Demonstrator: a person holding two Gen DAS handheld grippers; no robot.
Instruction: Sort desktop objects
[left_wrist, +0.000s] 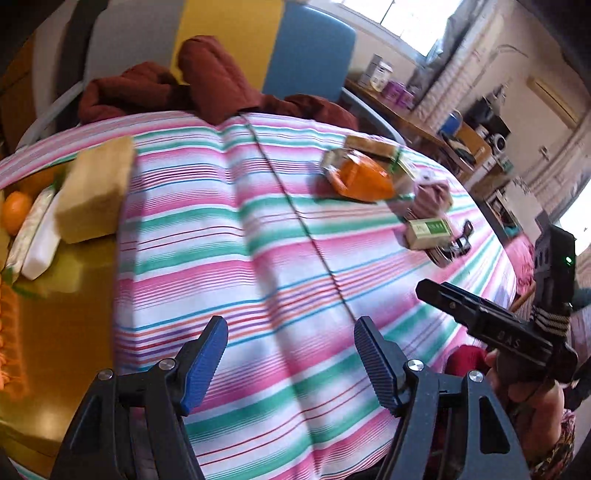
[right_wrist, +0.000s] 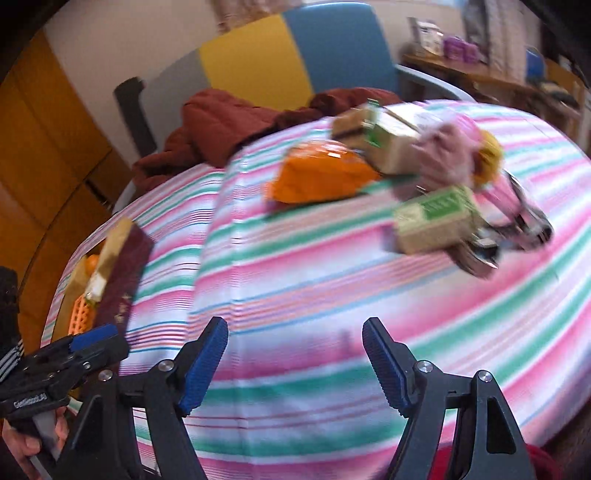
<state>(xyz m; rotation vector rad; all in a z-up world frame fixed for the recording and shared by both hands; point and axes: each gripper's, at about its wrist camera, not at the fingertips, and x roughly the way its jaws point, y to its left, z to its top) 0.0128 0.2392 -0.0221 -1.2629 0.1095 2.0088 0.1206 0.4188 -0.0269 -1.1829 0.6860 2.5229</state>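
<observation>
My left gripper (left_wrist: 291, 332) is open and empty over the striped tablecloth (left_wrist: 229, 229). My right gripper (right_wrist: 295, 334) is also open and empty above the cloth (right_wrist: 332, 295). A pile lies at the far right: an orange packet (left_wrist: 364, 177) (right_wrist: 321, 173), a green-and-tan box (left_wrist: 430, 229) (right_wrist: 436, 218), a pink knitted item (left_wrist: 432, 194) (right_wrist: 447, 147), a tan box (right_wrist: 388, 136) and metal clips (left_wrist: 454, 247) (right_wrist: 517, 229). At the left a tan box (left_wrist: 96, 192) stands by an orange fruit (left_wrist: 15, 212) and white packets (left_wrist: 38, 236).
A dark red garment (left_wrist: 207, 85) lies on a chair with a yellow and blue back (left_wrist: 273, 48) behind the table. An orange basket (right_wrist: 79, 314) and a maroon box (right_wrist: 123, 280) stand at the left edge. A cluttered wooden desk (left_wrist: 424, 122) is at the far right.
</observation>
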